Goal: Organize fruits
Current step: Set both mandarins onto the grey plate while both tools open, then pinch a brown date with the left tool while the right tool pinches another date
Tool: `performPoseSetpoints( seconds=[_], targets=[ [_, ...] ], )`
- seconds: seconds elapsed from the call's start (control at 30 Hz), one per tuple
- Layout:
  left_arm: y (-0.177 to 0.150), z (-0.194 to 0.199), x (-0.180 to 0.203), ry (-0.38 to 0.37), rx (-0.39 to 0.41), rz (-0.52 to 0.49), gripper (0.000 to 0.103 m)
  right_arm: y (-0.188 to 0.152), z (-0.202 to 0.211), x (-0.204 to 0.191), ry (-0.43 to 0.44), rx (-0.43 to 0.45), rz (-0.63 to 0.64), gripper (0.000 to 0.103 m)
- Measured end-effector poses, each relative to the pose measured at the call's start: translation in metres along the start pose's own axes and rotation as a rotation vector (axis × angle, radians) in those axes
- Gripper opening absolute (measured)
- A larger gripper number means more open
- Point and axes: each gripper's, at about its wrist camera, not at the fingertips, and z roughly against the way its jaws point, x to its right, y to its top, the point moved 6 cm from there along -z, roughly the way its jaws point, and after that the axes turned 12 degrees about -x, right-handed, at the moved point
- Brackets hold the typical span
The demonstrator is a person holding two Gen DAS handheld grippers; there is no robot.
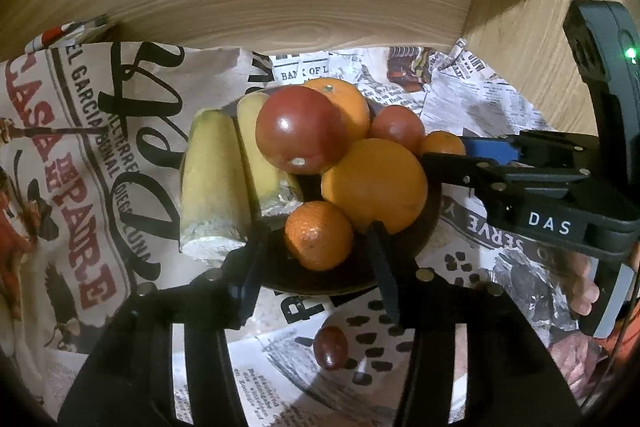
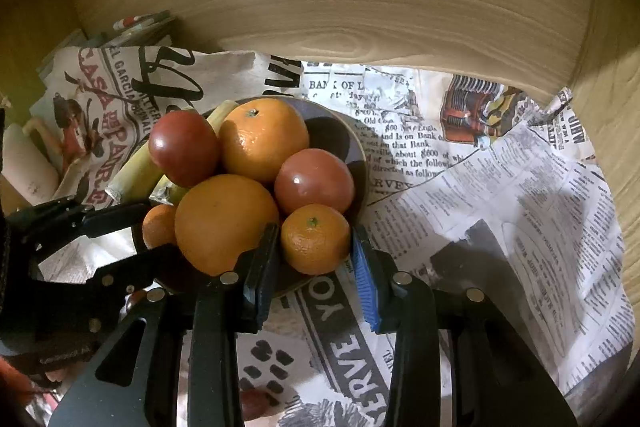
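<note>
**Reader:** Panel A, left wrist view: what sits between your fingers?

**Holder:** My left gripper [image 1: 316, 259] is spread wide. The first mandarin [image 1: 318, 235] lies between its fingertips with a gap on each side, so neither finger grips it. The tip of the right-hand finger reaches the underside of the large orange [image 1: 374, 185]. Beyond the fingertips, a red fruit [image 1: 300, 129] rests on top of the pile. Left of the left-hand finger lie two pale yellow cut stalks [image 1: 212, 187]. One small dark red fruit [image 1: 330, 347] lies on the newspaper [image 1: 80, 147] behind the fingertips, outside the bowl [image 1: 348, 283].

**Reader:** Panel B, right wrist view?

**Holder:** My right gripper [image 2: 316, 263] flanks the second mandarin [image 2: 315, 239] closely. The black finger and the blue pad both appear to meet its skin. I cannot tell whether they press it or merely stand beside it. The mandarin sits at the bowl's [image 2: 352, 135] near rim. Just past the fingertips is a second red fruit [image 2: 314, 181], and farther on is the rear orange [image 2: 264, 139]. The large orange [image 2: 226, 223] touches the outer face of my left-hand finger.

**Reader:** Where is the fruit overall?

**Holder:** It is heaped in the bowl ahead of both grippers. The left gripper [image 2: 140, 235] enters from the left side of this view.
</note>
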Motion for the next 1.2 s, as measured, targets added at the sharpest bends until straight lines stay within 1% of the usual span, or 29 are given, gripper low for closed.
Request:
performPoseSetpoints(
  seconds=[0.07, 0.1, 0.2, 0.3, 0.33, 0.43, 0.57, 0.67, 0.73, 0.87, 0.9, 0.93, 0.97, 1.0, 1.07, 1.17, 1.2],
  targets=[
    [0.0, 0.001, 0.001, -0.001, 0.001, -0.002, 0.054, 0.0, -0.001, 0.001, 0.008, -0.005, -0.005, 0.033],
    [0.0, 0.002, 0.002, -0.004, 0.004, -0.002, 0.054, 0.0, -0.001, 0.002, 0.005, -0.007, -0.01, 0.036],
    [-0.001, 0.01, 0.003, -0.007, 0.022, 0.0, 0.057, 0.0, 0.001, 0.004, -0.015, 0.003, -0.018, 0.049],
    [-0.002, 0.024, 0.003, -0.012, 0.056, 0.008, 0.062, -0.002, 0.008, 0.003, 0.007, 0.022, -0.022, 0.06],
    [-0.003, 0.032, 0.003, -0.005, 0.075, 0.007, 0.064, -0.003, 0.012, 0.002, 0.013, 0.031, -0.021, 0.062],
    [-0.006, 0.052, 0.004, 0.005, 0.123, 0.0, 0.069, -0.006, 0.024, -0.004, -0.002, 0.061, 0.004, 0.063],
    [-0.014, 0.068, 0.005, 0.013, 0.143, -0.008, 0.072, -0.016, 0.04, -0.01, -0.003, 0.089, 0.029, 0.064],
    [-0.022, 0.069, 0.005, 0.016, 0.119, -0.016, 0.072, -0.029, 0.048, -0.013, 0.0, 0.097, 0.037, 0.064],
    [-0.03, 0.064, 0.003, 0.013, 0.084, -0.015, 0.072, -0.038, 0.05, -0.014, -0.002, 0.095, 0.035, 0.064],
    [-0.044, 0.054, 0.001, 0.021, 0.039, -0.007, 0.072, -0.058, 0.045, -0.017, -0.006, 0.072, 0.03, 0.064],
    [-0.049, 0.049, 0.0, 0.02, 0.02, -0.006, 0.072, -0.062, 0.043, -0.018, -0.004, 0.065, 0.029, 0.064],
    [-0.053, 0.047, 0.0, 0.015, 0.008, -0.005, 0.069, -0.068, 0.04, -0.02, 0.002, 0.053, 0.03, 0.064],
    [-0.057, 0.045, 0.0, 0.007, -0.005, -0.005, 0.064, -0.072, 0.037, -0.021, 0.006, 0.043, 0.031, 0.064],
    [-0.061, 0.039, 0.001, -0.002, -0.027, -0.007, 0.062, -0.076, 0.033, -0.022, 0.007, 0.03, 0.033, 0.064],
    [-0.065, 0.033, 0.003, -0.003, -0.048, -0.014, 0.053, -0.084, 0.028, -0.025, 0.012, 0.011, 0.04, 0.064],
    [-0.069, 0.024, 0.008, -0.007, -0.075, -0.027, 0.045, -0.09, 0.022, -0.03, 0.03, -0.01, 0.046, 0.059],
    [-0.069, 0.02, 0.009, -0.009, -0.085, -0.027, 0.043, -0.09, 0.021, -0.031, 0.035, -0.017, 0.05, 0.056]
  ],
)
